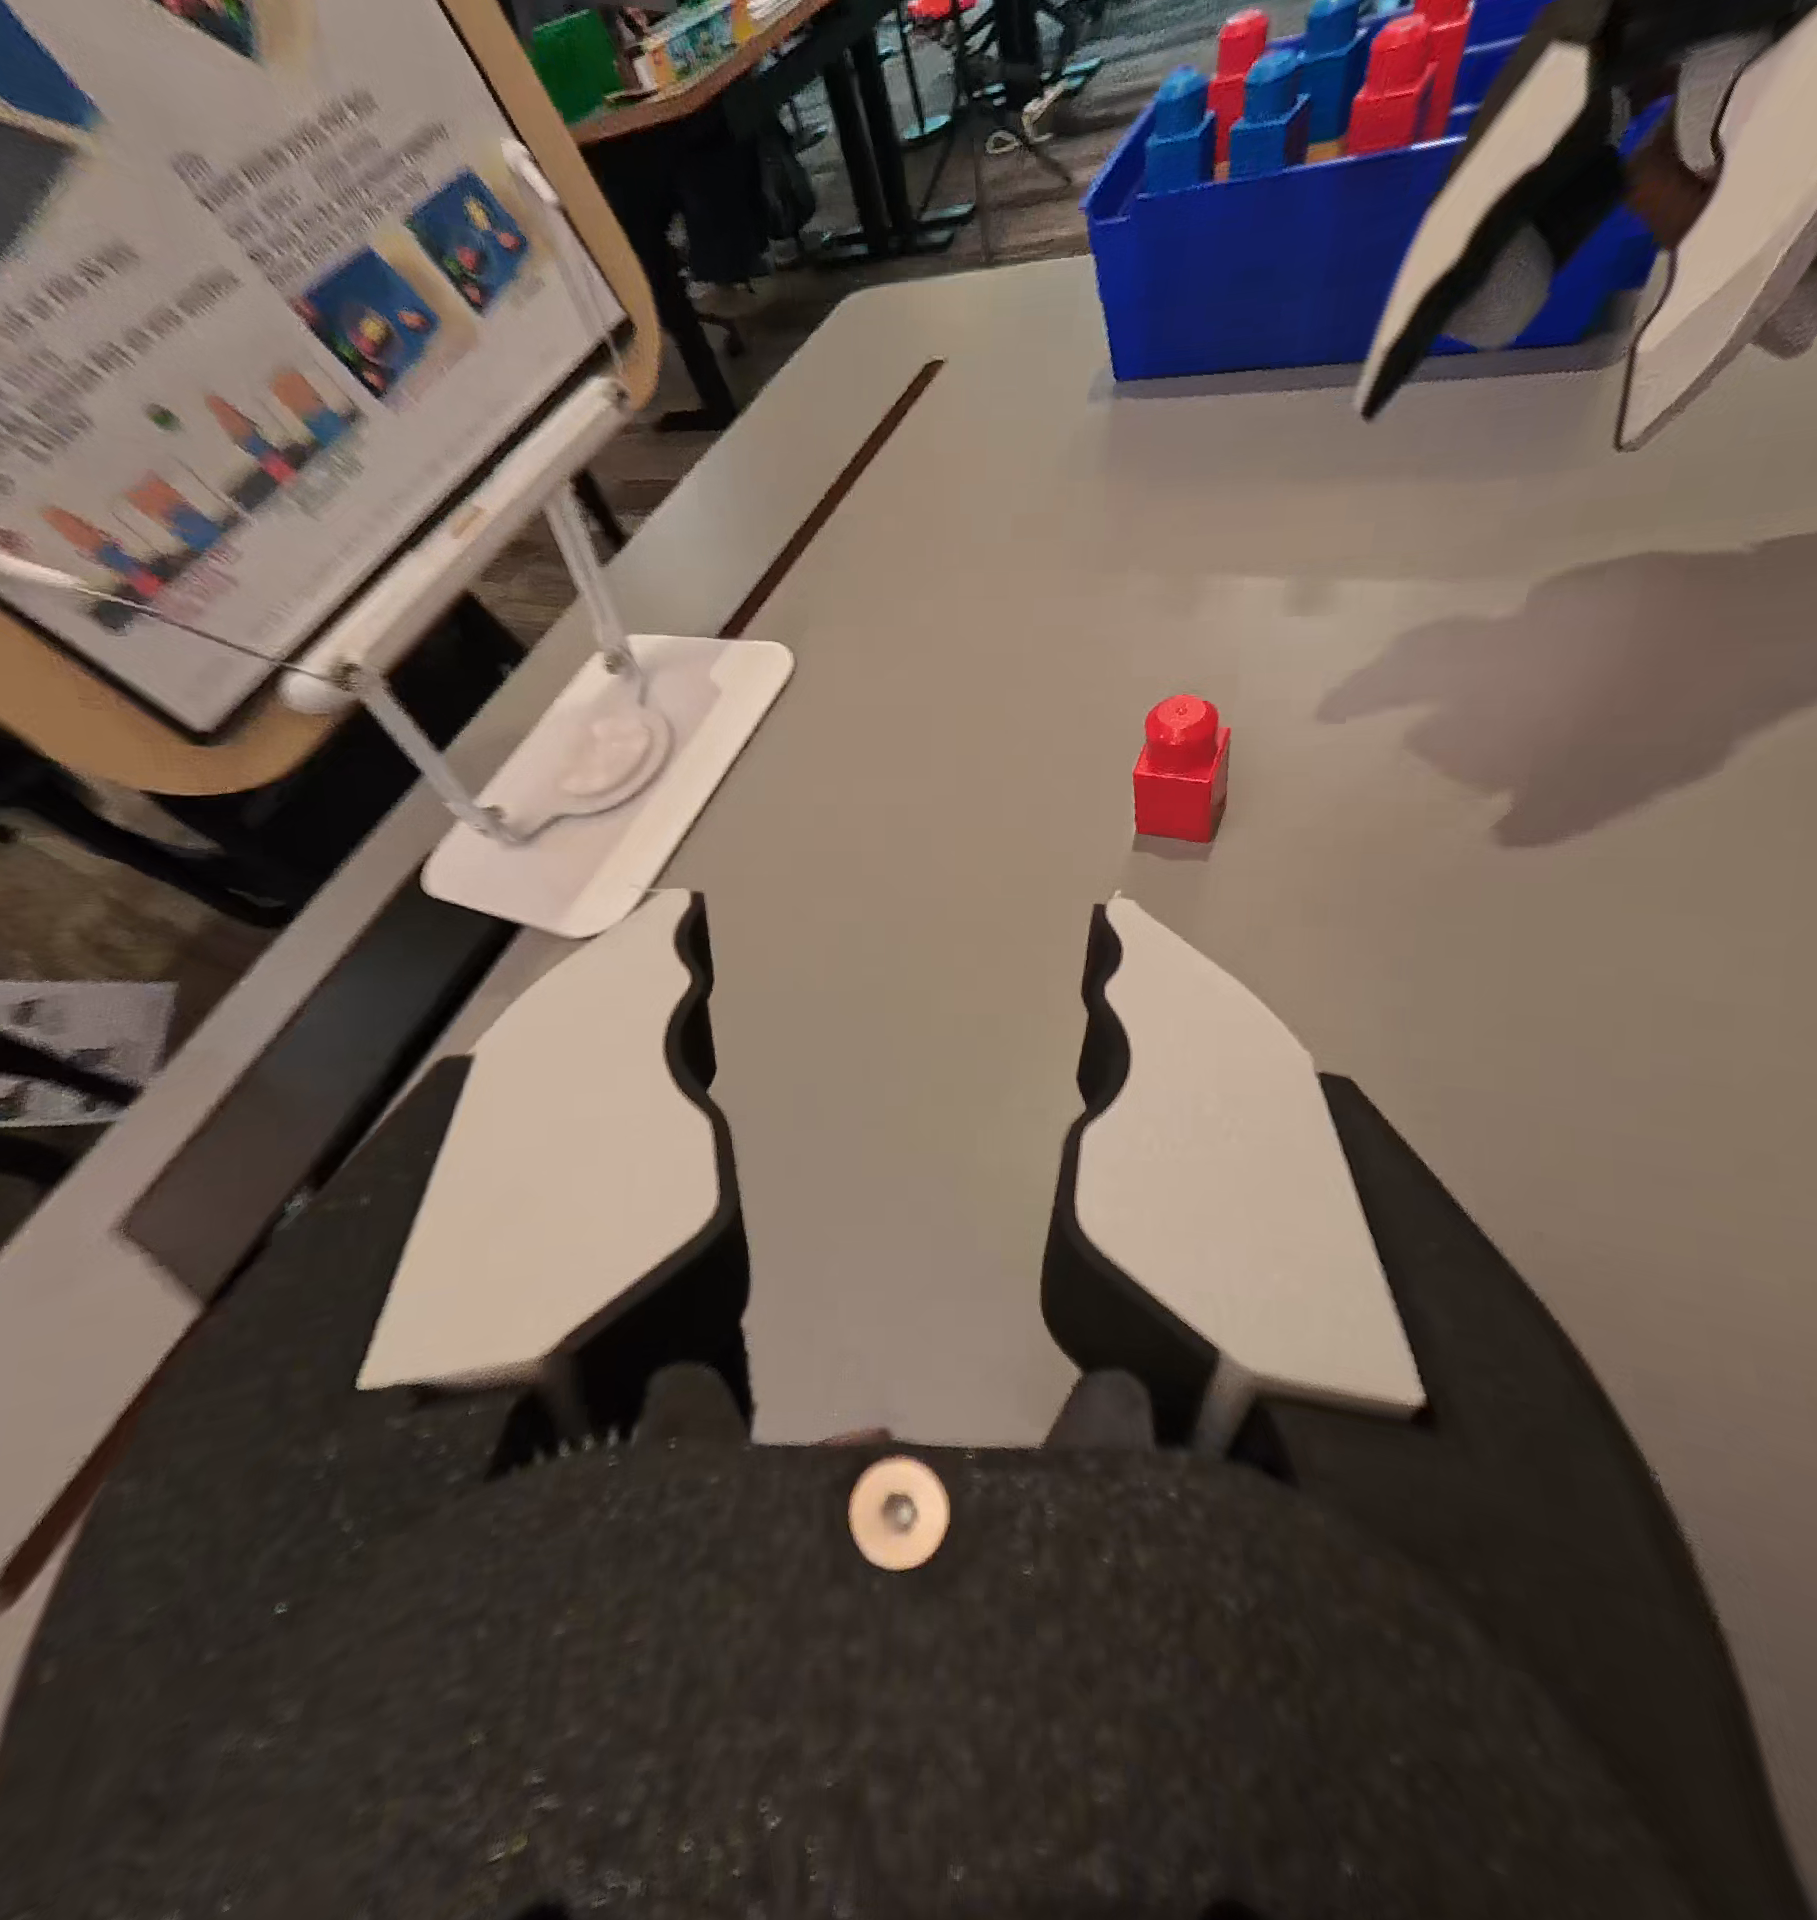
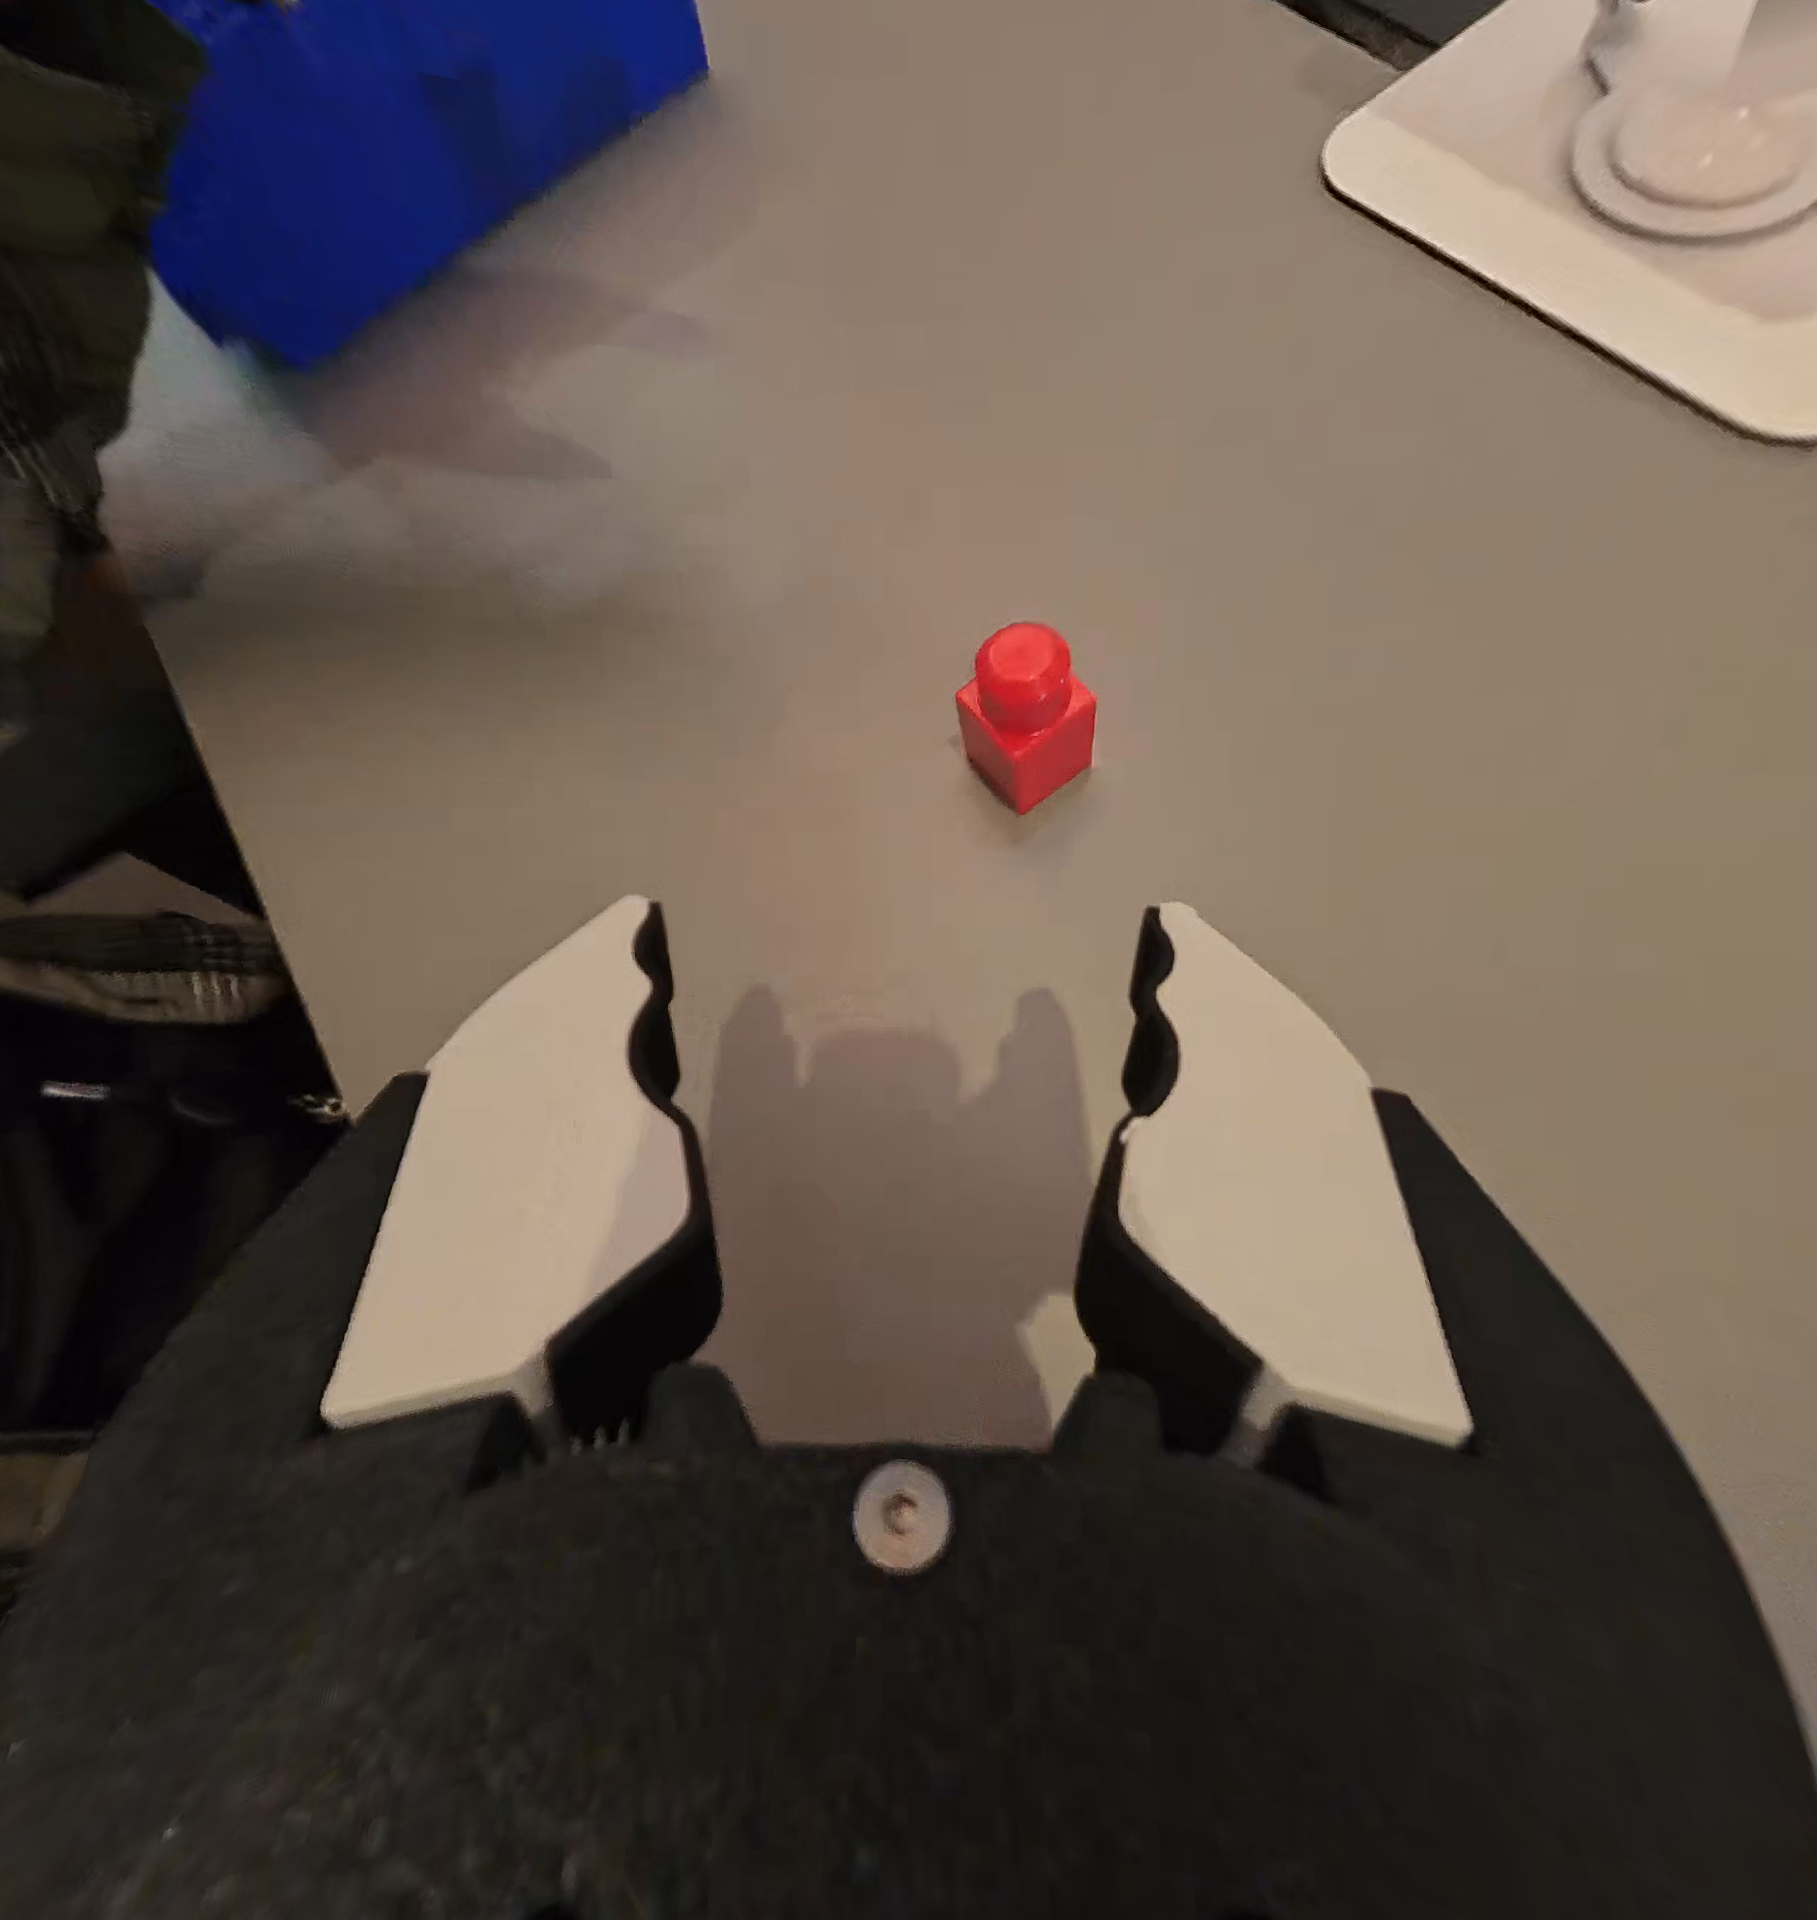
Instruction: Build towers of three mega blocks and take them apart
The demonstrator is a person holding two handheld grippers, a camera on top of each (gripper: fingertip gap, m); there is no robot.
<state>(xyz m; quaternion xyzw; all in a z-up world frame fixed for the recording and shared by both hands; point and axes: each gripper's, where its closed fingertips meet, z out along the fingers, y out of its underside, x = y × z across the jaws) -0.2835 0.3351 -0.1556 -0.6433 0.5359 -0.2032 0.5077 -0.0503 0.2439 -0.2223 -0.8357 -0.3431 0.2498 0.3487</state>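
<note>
Red block (image 2: 1025, 717) upright on table (image 2: 1299, 727), just beyond both empty, wide-parted tongs (image 2: 899, 914).

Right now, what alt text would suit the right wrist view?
A single red block stands upright on a grey table, just beyond the open, empty right tongs. A blue bin sits far left, a white stand base far right.

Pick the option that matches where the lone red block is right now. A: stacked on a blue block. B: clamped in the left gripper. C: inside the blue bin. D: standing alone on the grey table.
D: the red block stands stud-up on the bare grey table, ahead of the open right gripper, touching nothing else.
</note>
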